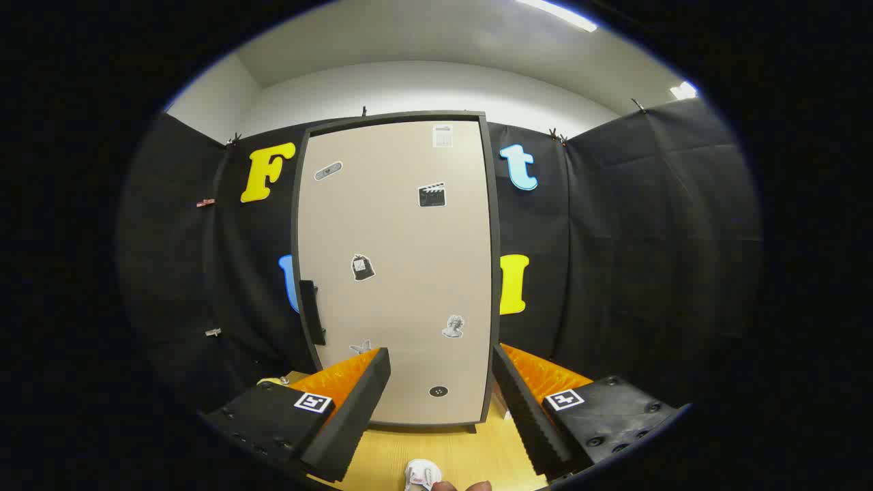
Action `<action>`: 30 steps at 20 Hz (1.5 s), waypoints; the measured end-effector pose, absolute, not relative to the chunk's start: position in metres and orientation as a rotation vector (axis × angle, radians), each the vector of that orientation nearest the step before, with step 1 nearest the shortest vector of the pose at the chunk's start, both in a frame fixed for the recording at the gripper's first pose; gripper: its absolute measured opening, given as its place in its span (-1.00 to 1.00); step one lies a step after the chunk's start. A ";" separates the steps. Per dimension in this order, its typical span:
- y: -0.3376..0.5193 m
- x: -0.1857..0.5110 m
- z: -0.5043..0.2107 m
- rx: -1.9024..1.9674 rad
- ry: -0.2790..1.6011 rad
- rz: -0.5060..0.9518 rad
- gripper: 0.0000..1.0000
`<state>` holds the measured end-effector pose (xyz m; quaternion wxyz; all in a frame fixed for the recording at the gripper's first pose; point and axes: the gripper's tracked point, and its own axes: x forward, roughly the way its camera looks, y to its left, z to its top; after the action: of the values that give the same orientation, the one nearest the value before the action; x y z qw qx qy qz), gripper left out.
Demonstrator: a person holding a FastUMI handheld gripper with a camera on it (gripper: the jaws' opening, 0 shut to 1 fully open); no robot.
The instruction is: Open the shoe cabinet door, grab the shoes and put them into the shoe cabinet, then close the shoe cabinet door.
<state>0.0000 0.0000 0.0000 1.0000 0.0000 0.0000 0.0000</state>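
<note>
Facing the shoe cabinet (399,273) head-on, the gripper (442,372) hangs with its jaws spread wide and nothing between them; the two fingers frame the lower part of the cabinet door (402,225), one to each side, without touching it. The door is closed, a pale flat panel in a dark frame, dotted with small stickers (432,195). A dark handle (311,312) stands out from the door's left edge, above and just beyond the left fingertip (376,365). The right fingertip (503,365) lies close to the door's right edge in the view, though the gap in depth cannot be judged. The cabinet's bottom edge stands on a light wooden floor (470,453), and a strip of bare floor runs between the fingers from the cabinet's foot back toward the camera. On that strip, nearer than the fingertips and between the two fingers, sits a white shoe (421,473), only partly seen. Just beside it are two dark rounded shapes too cropped to identify. Black cloth booth walls (634,259) close in on both sides of the cabinet, with the right wall angling forward.
</note>
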 end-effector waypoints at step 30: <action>0.080 0.018 0.009 -0.002 -0.016 0.113 0.94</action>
<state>0.0179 0.0798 0.0090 0.9984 -0.0008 -0.0079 0.0566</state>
